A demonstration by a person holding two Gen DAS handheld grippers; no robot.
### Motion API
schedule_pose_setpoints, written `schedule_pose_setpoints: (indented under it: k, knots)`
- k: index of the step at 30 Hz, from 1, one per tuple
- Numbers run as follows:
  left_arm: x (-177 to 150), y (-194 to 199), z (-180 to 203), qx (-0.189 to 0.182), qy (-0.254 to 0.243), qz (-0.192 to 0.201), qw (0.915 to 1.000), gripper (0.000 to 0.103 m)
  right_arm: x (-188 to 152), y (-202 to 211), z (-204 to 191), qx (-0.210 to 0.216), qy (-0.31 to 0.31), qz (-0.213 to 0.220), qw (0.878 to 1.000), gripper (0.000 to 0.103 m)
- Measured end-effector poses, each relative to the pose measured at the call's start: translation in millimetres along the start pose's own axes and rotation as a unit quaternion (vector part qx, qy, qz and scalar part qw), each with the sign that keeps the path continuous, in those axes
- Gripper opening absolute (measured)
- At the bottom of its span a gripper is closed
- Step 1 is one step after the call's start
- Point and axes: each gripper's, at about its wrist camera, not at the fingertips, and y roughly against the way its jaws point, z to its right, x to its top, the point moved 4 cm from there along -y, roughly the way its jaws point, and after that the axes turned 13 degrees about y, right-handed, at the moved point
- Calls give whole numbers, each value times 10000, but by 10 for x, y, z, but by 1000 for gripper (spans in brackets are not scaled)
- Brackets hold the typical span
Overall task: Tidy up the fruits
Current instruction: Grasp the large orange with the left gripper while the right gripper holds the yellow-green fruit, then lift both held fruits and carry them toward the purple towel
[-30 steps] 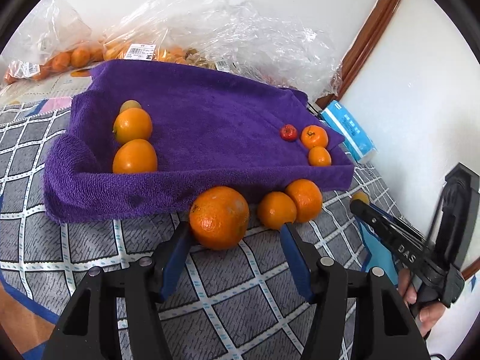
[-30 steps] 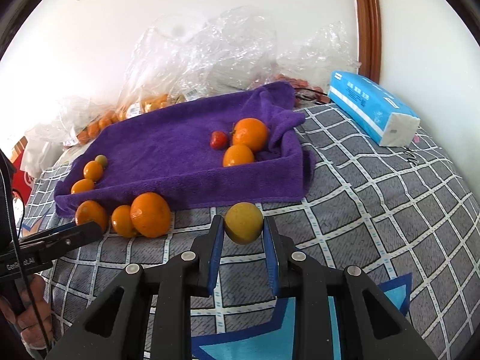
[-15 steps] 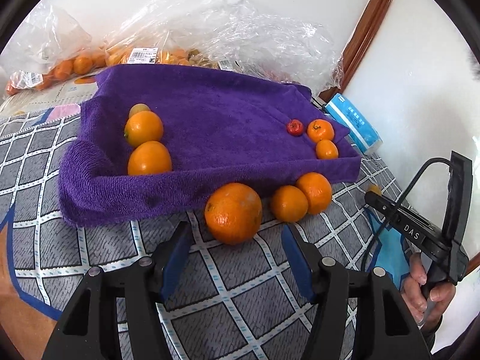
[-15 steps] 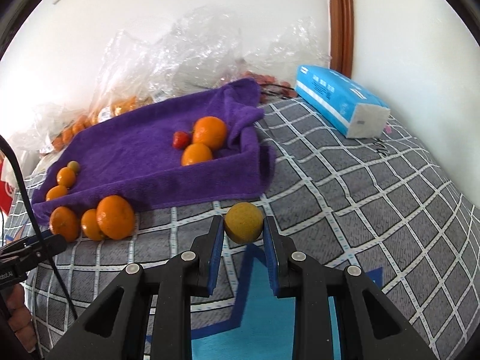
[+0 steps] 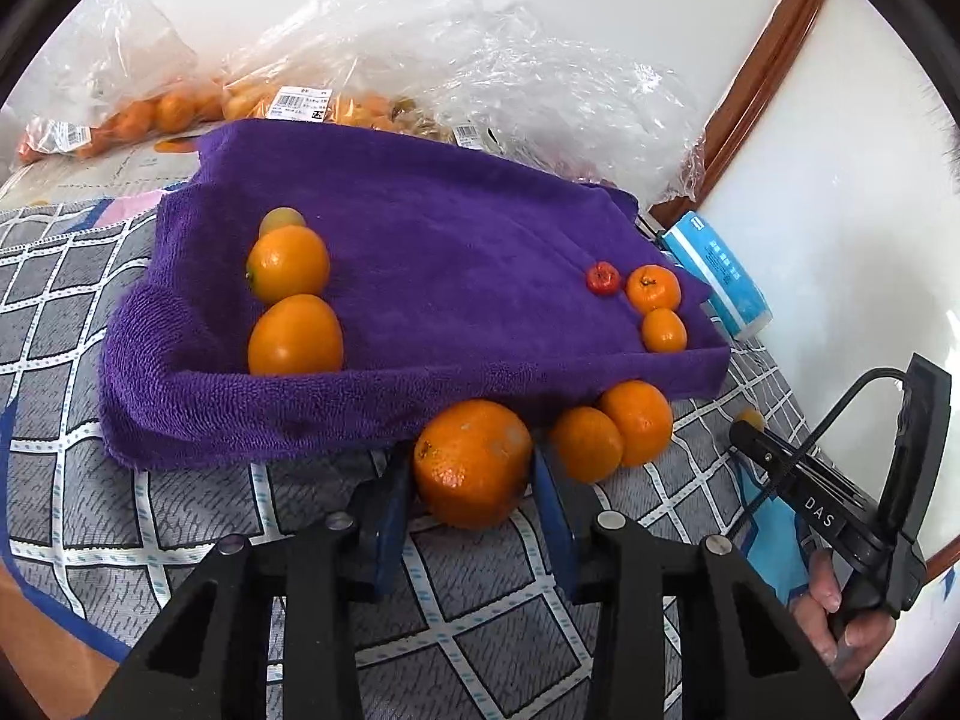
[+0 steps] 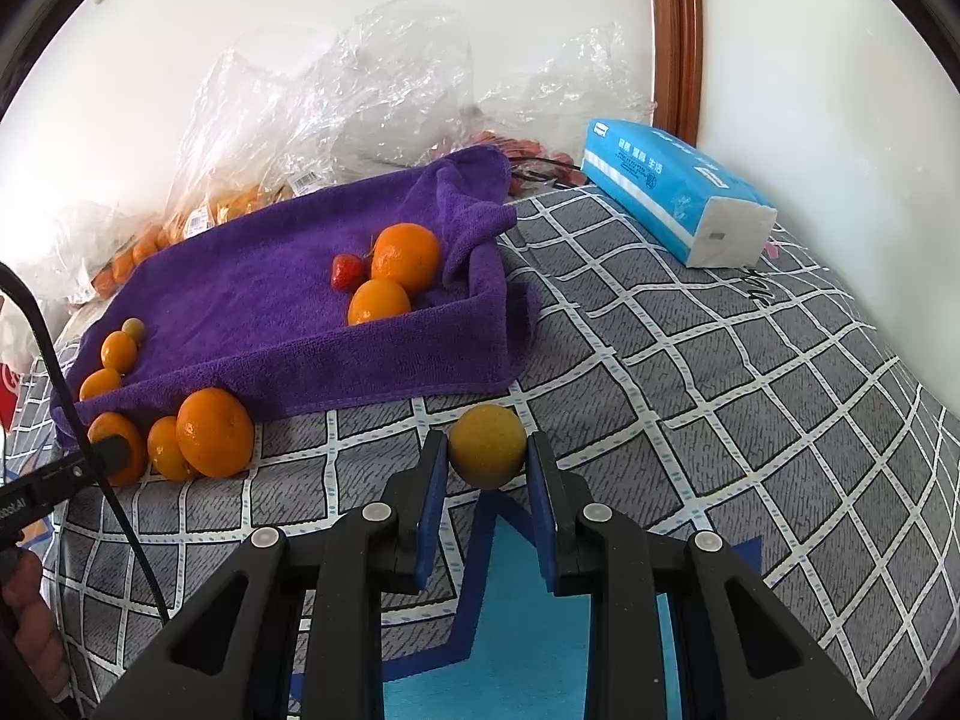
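Clamping a big orange (image 5: 473,463) just before the purple towel (image 5: 420,276), the left gripper (image 5: 473,483) has just been closing; the right gripper (image 6: 487,457) grips a yellowish fruit (image 6: 487,447) nearby.

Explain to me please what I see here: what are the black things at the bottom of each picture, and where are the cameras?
No robot is here. A person holds one hand-held gripper in each hand, and a fisheye camera on each looks forward along its two black fingers with blue pads.

In the left wrist view, the left gripper has just been closing around a large orange, and its pads now touch it. In the right wrist view, the right gripper is shut on a small yellow fruit.

Both look at a grey checked cover. On it lies a purple towel bearing several oranges and a small red fruit. Behind are plastic bags; a blue tissue pack lies nearby.
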Motion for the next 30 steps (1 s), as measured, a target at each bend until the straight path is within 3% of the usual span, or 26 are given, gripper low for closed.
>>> schedule_pose_setpoints:
  k: [10,14,30]
  knots:
    - [2,195,-77,-4,416,113,9991,36,3,85,-1,-146,-41,167,9997,26]
    - [-45,384,-87,-40,593,223,9980,36,-30,168,-52,-230,-6,2,9997,26]
    - [-129,1323,30,293,589,716,9953,36,26,1308,-357,-420,229,531,9974,26]
